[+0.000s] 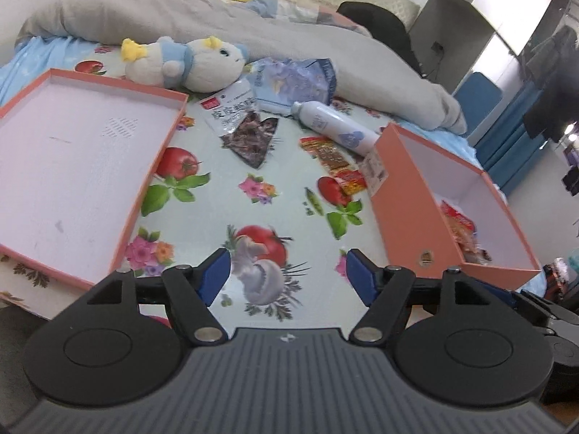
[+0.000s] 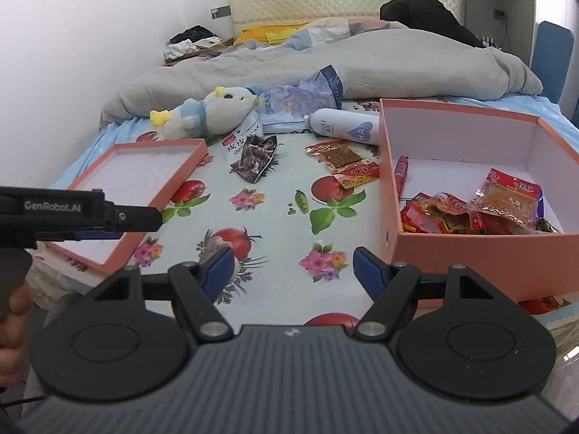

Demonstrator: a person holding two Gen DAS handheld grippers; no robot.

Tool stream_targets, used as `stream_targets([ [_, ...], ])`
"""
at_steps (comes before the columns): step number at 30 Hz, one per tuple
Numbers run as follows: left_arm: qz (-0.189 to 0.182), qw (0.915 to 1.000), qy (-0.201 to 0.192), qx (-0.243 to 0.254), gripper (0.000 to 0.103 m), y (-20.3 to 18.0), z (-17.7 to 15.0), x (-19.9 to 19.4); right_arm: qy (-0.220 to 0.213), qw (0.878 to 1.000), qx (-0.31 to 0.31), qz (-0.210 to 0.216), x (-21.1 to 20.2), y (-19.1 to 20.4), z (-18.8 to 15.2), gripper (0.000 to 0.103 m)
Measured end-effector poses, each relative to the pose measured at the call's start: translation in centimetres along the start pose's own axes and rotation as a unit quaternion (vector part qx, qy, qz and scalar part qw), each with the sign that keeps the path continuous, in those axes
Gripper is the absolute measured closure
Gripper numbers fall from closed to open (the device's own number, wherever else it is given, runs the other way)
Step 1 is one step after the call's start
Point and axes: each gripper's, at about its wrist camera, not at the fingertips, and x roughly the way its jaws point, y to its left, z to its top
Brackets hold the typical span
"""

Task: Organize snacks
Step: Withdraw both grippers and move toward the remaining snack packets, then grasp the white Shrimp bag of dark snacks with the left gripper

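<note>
Both grippers, catalogued from the near edge outward, with places given relative to the deep pink box (image 2: 470,264).

- Left gripper (image 1: 287,275): jaws apart, nothing between them, over the fruit-and-flower printed sheet (image 1: 224,209) to the left of the box.
- Right gripper (image 2: 291,271): jaws apart, nothing between them, just off the box's near left corner.
- Deep pink box: open-topped, white inside. It holds red and orange snack packets (image 2: 470,213) heaped against its near wall, and a red sausage stick (image 2: 401,170) leaning on its left wall.
- Shallow pink lid (image 1: 152,177): upturned and well apart from the box, across the sheet to the left.
- Flat red-and-brown snack packet (image 2: 347,164): on the sheet, just beside the box's left wall.
- White bottle (image 2: 343,124): on its side, its base at the box's far left corner.
- Packet of dark wrapped sweets (image 2: 253,155): on the sheet between box and lid, toward the far side.
- Blue-and-white bag (image 2: 307,96): beyond the bottle, against the grey duvet (image 2: 398,65).
- Plush toy (image 2: 206,114): white and blue, lying beyond the lid, touching the sweets packet.
</note>
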Motion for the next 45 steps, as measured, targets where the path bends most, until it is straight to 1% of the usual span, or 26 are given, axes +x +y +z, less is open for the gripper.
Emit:
stream_targets([
  [4, -0.004, 1.0000, 0.002, -0.003, 0.028, 0.1, 0.6, 0.9, 0.006, 1.000, -0.007, 0.002, 1.0, 0.6, 0.1, 0.029],
  [9, -0.012, 0.9999, 0.005, -0.004, 0.028, -0.2, 2.3, 2.8, 0.005, 1.000, -0.022, 0.007, 2.7, 1.1, 0.9, 0.029],
  [10, -0.014, 0.9999, 0.005, -0.008, 0.026, -0.2, 2.7, 3.3, 0.004, 1.000, -0.024, 0.007, 3.1, 1.2, 1.1, 0.029],
  [17, -0.016, 0.9973, -0.011, -0.071, 0.025, 1.7, 6.0, 6.7, -0.004, 1.000, -0.026, 0.009, 6.5, 1.2, 3.5, 0.029],
  [22, -0.017, 0.9932, -0.006, -0.115, 0.025, 3.4, 8.9, 9.9, -0.003, 0.999, -0.032, -0.001, 10.0, 1.0, 5.5, 0.029],
  [28, -0.018, 0.9911, -0.004, -0.132, 0.025, 4.9, 11.8, 13.9, 0.009, 1.000, -0.026, -0.011, 15.0, 0.4, 7.3, 0.030],
  [30, -0.018, 0.9909, -0.002, -0.134, 0.025, 5.3, 12.5, 15.3, 0.016, 0.999, -0.037, -0.025, 16.7, 0.5, 7.5, 0.032],
  [31, -0.015, 0.9908, 0.001, -0.134, 0.025, 5.5, 12.9, 16.0, 0.020, 0.998, -0.042, -0.032, 17.5, 0.4, 7.6, 0.036],
  [35, -0.013, 0.9901, 0.008, -0.139, 0.025, 6.1, 13.8, 18.8, 0.029, 0.996, -0.053, -0.067, 20.3, 0.1, 7.4, 0.039],
  [37, -0.009, 0.9907, 0.010, -0.135, 0.025, 6.1, 14.2, 20.0, 0.034, 0.994, -0.061, -0.085, 21.6, -0.1, 7.2, 0.046],
  [40, 0.003, 0.9933, 0.009, -0.115, 0.025, 6.0, 14.8, 21.7, 0.036, 0.990, -0.076, -0.115, 23.2, -0.3, 7.0, 0.047],
  [43, 0.010, 0.9957, 0.008, -0.092, 0.025, 5.8, 15.4, 23.1, 0.032, 0.982, -0.105, -0.151, 24.5, -0.4, 6.9, 0.047],
  [45, 0.009, 0.9973, 0.003, -0.073, 0.025, 5.4, 15.5, 23.7, 0.030, 0.978, -0.119, -0.166, 24.9, -0.5, 6.9, 0.047],
])
